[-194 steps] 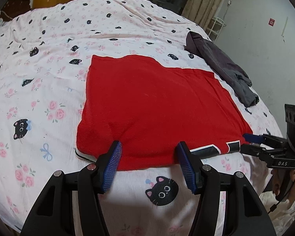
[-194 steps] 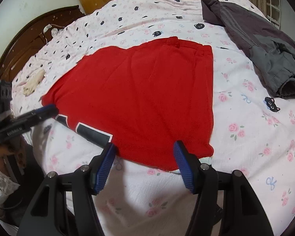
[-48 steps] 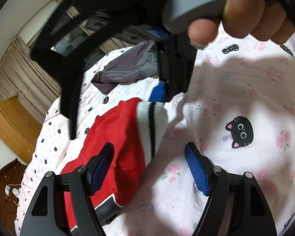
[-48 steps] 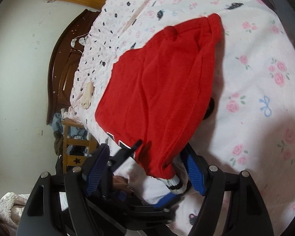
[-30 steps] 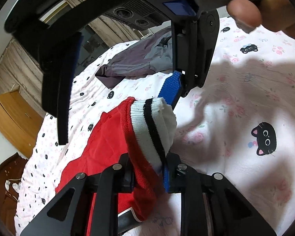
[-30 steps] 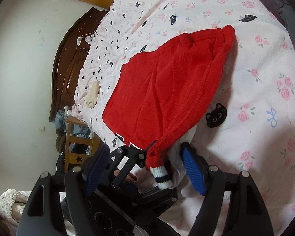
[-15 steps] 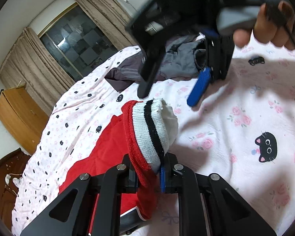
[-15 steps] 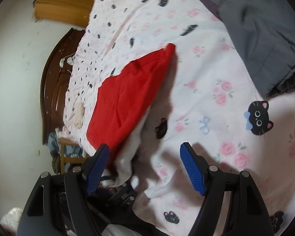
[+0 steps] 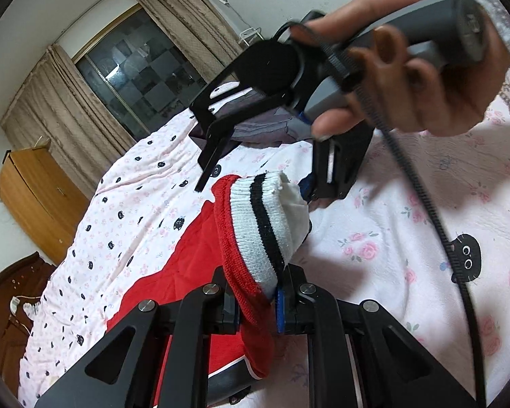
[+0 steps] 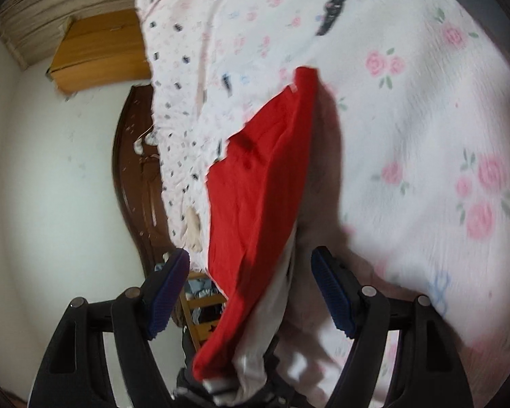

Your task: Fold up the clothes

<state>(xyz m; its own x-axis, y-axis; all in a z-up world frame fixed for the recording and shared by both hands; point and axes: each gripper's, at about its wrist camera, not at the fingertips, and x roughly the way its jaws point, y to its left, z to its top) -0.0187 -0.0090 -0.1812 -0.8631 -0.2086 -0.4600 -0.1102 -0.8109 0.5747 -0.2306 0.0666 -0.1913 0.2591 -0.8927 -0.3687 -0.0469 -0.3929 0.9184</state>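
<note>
Left gripper clamped on the striped cuff of the red garment, which trails lower left across the bed; right gripper, jaws apart, straddles its raised edge.

Cat-and-rose bedsheet; wooden cabinet; beige curtains; dark window; brown headboard.
</note>
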